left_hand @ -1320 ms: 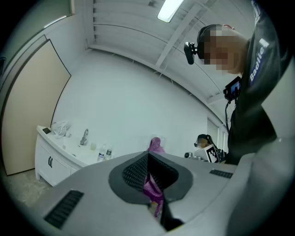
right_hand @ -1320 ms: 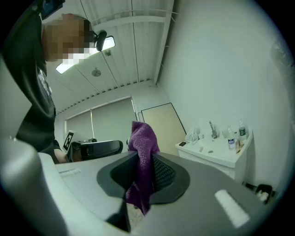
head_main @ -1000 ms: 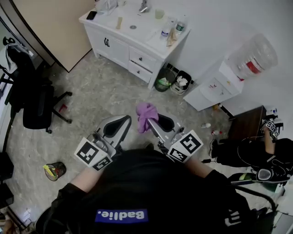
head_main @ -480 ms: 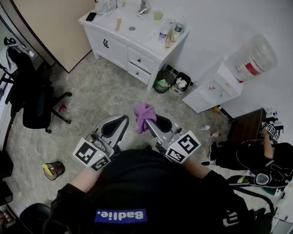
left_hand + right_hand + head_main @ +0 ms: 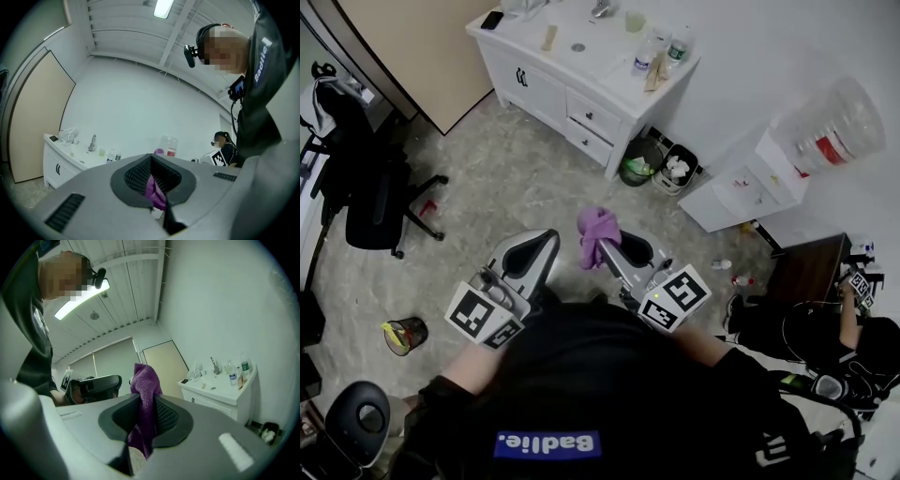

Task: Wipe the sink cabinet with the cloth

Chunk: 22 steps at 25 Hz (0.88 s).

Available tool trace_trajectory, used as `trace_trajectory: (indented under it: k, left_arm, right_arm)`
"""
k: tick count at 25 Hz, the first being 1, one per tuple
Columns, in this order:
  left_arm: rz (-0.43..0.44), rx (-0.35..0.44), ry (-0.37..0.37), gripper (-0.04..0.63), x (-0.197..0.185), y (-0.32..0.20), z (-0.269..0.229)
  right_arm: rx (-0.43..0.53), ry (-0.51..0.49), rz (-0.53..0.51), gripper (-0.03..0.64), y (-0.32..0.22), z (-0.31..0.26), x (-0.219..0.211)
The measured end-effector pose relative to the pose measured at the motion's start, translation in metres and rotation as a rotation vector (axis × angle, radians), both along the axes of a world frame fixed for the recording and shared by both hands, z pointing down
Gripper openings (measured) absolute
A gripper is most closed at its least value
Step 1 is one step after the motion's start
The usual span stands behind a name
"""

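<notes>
Holds the left gripper low at the left, jaws drawn together. Carries the purple cloth just to its right, pinched in the closed jaws of the right gripper, with the top bunched above the jaws and the tail hanging below them. Stands well apart from the white sink cabinet across the floor ahead, with bottles on its top and waste bins beside its right end.
</notes>
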<state>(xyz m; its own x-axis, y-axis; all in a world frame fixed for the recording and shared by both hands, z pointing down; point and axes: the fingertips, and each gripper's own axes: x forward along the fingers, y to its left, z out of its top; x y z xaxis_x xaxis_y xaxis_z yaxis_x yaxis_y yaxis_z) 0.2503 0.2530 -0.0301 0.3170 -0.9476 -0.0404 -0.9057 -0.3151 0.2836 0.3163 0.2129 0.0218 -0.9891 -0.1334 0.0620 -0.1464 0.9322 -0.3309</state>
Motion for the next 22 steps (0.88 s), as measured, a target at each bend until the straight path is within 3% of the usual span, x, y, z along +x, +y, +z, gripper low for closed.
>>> trace_trajectory:
  k: [8, 17, 22]
  left_arm:
    - [0.027, 0.032, 0.021, 0.000, -0.077, -0.055, 0.011]
    - [0.148, 0.072, -0.030, 0.000, -0.247, -0.157, 0.035]
    - [0.212, 0.029, -0.040, 0.000, -0.312, -0.197, 0.074]
  right_arm:
    - [0.015, 0.036, 0.047, 0.060, -0.050, 0.013, -0.072]
    - [-0.048, 0.100, 0.192, 0.060, -0.149, 0.049, -0.248]
    - [-0.060, 0.150, 0.263, 0.060, -0.195, 0.088, -0.308]
